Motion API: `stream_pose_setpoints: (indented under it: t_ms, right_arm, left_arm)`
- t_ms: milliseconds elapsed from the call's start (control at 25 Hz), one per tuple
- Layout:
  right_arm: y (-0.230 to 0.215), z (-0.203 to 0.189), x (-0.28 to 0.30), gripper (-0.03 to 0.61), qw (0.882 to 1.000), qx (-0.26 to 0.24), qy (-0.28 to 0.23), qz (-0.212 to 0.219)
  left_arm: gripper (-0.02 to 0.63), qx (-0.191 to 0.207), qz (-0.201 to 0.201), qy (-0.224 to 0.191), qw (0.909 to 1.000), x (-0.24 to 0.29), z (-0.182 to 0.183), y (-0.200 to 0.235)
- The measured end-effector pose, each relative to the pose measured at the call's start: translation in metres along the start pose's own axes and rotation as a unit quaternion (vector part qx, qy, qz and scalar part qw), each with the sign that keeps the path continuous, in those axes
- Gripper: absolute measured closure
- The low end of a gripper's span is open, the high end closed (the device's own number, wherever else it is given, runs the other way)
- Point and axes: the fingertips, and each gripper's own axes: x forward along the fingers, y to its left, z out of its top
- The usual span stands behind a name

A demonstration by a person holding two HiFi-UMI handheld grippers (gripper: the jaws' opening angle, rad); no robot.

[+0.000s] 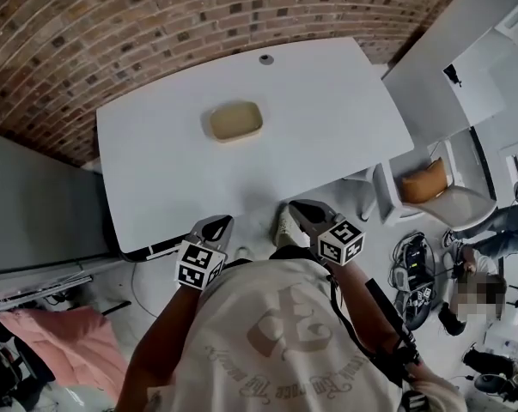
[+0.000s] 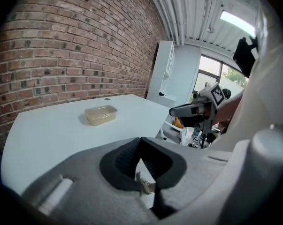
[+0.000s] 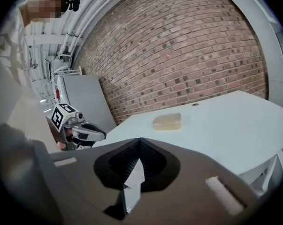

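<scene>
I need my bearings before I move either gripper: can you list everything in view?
table: 1, white, centre, against the wall
container: 1, beige, shallow, on the table's far half
cable hole: 1, grey, near the table's far edge
brick wall: 1, red-brown, behind the table
chair: 1, white, right of the table
cushion: 1, orange, on the chair
cloth: 1, pink, on the floor, lower left
left gripper: 1, grey, jaws together, empty, just short of the table's near edge
right gripper: 1, grey, jaws together, empty, beside the left one
</scene>
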Motion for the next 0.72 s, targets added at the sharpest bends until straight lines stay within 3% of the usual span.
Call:
stream_pose_setpoints:
  t_ms: [720]
  right_arm:
    - [-0.110, 0.049, 0.055, 0.571, 0.995, -0.011, 0.038, 0.092]
  left_arm:
    - [0.614, -0.053, 0.060, 0.017, 0.9967, 0.095, 0.055, 0.028]
